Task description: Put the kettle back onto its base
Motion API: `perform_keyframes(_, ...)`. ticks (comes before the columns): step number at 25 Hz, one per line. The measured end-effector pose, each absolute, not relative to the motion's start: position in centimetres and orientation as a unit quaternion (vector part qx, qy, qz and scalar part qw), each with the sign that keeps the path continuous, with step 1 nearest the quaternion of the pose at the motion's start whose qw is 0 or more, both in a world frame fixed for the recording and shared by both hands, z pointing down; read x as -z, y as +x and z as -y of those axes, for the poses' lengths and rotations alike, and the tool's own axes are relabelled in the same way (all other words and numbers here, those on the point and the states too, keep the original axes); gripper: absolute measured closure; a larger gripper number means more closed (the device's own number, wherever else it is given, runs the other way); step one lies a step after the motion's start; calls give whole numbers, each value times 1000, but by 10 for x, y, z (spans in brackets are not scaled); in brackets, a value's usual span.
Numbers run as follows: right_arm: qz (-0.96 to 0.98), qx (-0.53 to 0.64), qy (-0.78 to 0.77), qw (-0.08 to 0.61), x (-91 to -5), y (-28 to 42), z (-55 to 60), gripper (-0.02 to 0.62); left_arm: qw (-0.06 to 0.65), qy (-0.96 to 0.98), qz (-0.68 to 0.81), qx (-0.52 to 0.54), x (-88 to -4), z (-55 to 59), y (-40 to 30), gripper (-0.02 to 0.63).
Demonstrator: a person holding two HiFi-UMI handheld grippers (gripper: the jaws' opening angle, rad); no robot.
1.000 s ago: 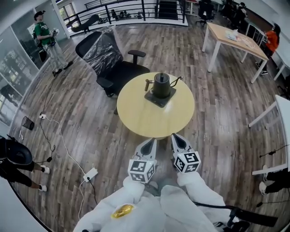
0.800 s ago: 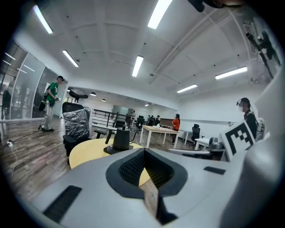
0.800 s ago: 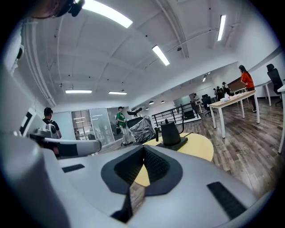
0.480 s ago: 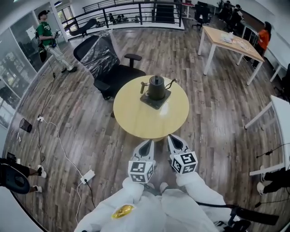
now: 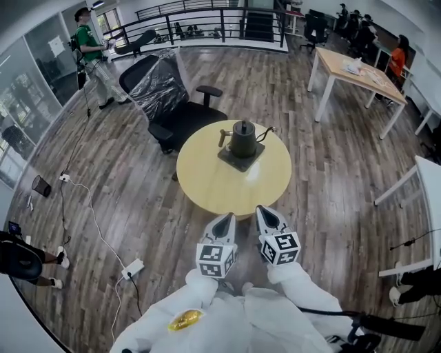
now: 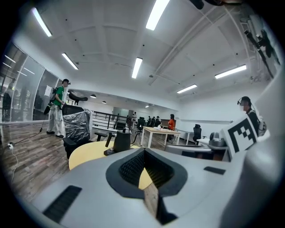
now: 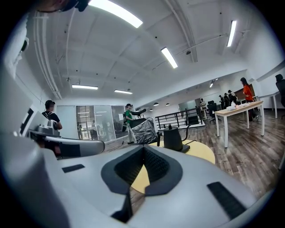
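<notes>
The kettle [image 5: 243, 137] is dark, with a side handle pointing left and a thin spout to the right. It stands upright on its base [image 5: 233, 159], a dark square plate on the far half of the round yellow table [image 5: 207, 189]. Any brand or label on either is too small to read. The only print that shows clearly is the black-and-white square pattern on the marker cubes [image 5: 215, 260] of the two grippers.

The base lies near the table's far rim. The near half of the tabletop is open yellow surface between the kettle and the grippers. Just beyond the far left rim stands a black office chair [image 5: 180, 114] with its back wrapped in plastic film; one armrest reaches toward the kettle's side of the table.

The left gripper [image 5: 224, 219] and the right gripper [image 5: 267, 212] hang side by side just off the table's near edge, above the wood floor [image 5: 331, 172]. Both point at the kettle and are well apart from it. Each has its jaws clenched together with nothing between them.

A white cable runs to a power strip [image 5: 136, 266] on the floor at the left. A wooden desk [image 5: 355, 69] stands well apart at the far right, with a person in orange [image 5: 397, 61] beside it. A person in green [image 5: 88, 47] stands far left near the railing [image 5: 200, 17].
</notes>
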State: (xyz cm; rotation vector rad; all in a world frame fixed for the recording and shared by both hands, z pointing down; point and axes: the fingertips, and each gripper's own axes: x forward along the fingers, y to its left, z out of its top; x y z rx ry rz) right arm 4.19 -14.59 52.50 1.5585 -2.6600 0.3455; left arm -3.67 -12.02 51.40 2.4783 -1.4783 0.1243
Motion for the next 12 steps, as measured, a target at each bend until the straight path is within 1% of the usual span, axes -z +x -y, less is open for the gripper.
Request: perform_keyframes(12,857,-107,504,26,-531,50,145,584,132,850,508,-38,-519,125,-28,606)
